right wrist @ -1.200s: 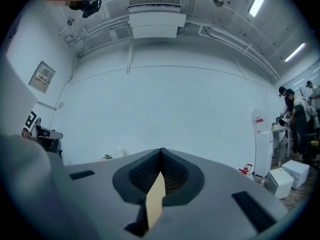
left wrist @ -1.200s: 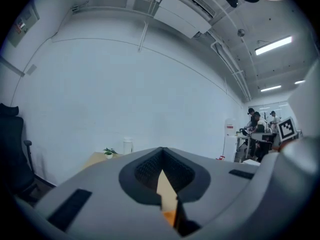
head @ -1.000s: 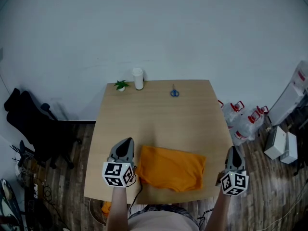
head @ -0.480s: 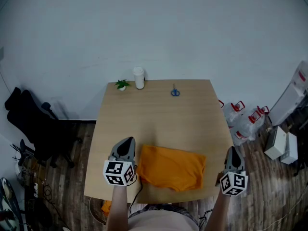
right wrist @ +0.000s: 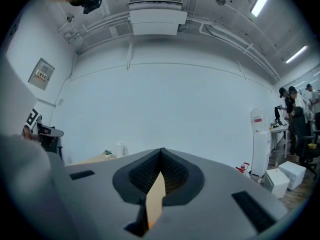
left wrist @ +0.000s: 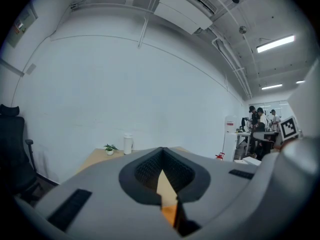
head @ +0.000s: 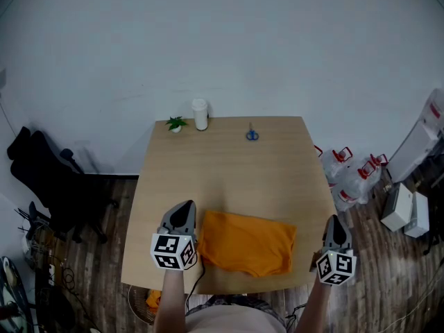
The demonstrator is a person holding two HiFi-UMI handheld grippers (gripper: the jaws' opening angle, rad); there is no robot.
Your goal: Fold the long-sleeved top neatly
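The orange long-sleeved top [head: 246, 243] lies on the light wooden tabletop [head: 229, 168] as a compact, roughly rectangular bundle, with no sleeve trailing out, so the folding looks finished or very nearly so. The left tool [head: 185, 205] hovers just beside the top's left edge, clenched with nothing between its jaws; its own view shows only a thin sliver of wood and orange cloth past the closed tips. The right tool [head: 336, 220] is held well apart from the top on its right side, at about the tabletop's edge, likewise clenched and empty. Far behind the top stand a small green potted plant [head: 175, 123], a white cylindrical cup [head: 200, 114] and a pair of blue-handled scissors [head: 252, 134], none in the way. The top's near right corner bulges slightly and its front edge is uneven. If any step remains, it is probably squaring that up, which would call for spreading one tool's jaws and bringing it onto the cloth without disturbing the layers beneath.
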